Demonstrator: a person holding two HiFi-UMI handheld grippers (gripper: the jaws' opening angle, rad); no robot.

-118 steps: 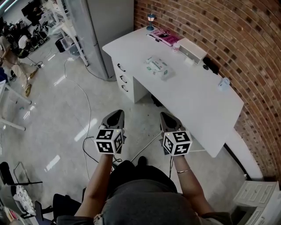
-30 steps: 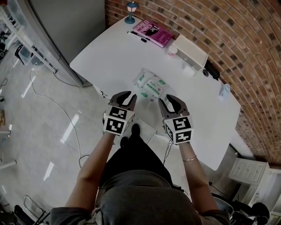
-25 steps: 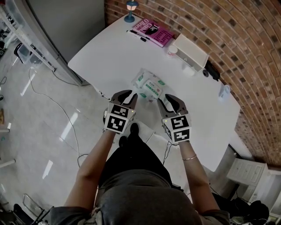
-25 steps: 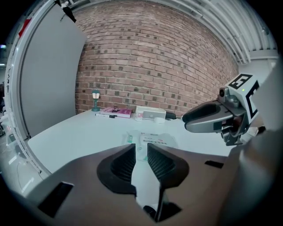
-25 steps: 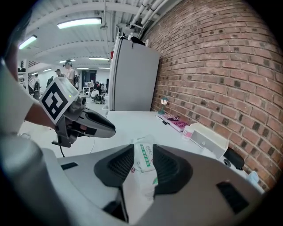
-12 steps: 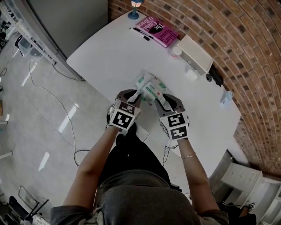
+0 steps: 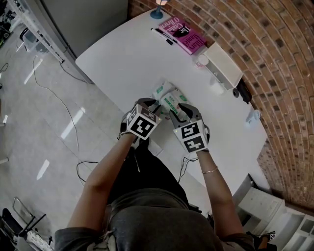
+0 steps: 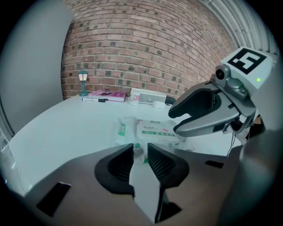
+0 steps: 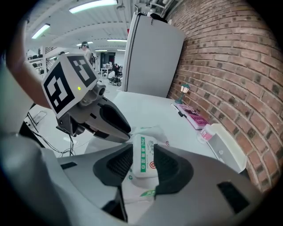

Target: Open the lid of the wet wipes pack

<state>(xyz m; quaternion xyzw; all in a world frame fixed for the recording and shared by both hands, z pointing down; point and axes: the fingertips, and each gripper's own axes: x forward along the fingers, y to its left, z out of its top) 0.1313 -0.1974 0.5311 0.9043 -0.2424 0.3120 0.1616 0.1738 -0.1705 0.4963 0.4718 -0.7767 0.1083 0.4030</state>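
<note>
The wet wipes pack (image 7: 169,99), white with green print, lies flat on the white table (image 7: 122,54) near its front edge. My left gripper (image 7: 150,105) has come down at the pack's left end, jaws a narrow gap apart; the pack's crinkled end (image 8: 135,145) shows in that gap (image 8: 140,152). My right gripper (image 7: 184,113) is at the pack's right end, jaws opening. The lid end of the pack (image 9: 142,154) sits between its pads (image 9: 143,162), which do not press on it. Each gripper appears in the other's view: right (image 8: 173,121), left (image 9: 127,133).
Along the brick wall at the table's back stand a pink book (image 7: 189,34), a black pen (image 7: 164,35), a small blue lamp (image 7: 159,12), a white box (image 7: 224,63), a small pink-lidded jar (image 7: 201,60) and a small cup (image 7: 252,117). Cables lie on the floor (image 7: 59,98).
Both grippers have moved forward and down onto the pack, the left to its left end, the right to its right end. The right jaws have widened around it.
</note>
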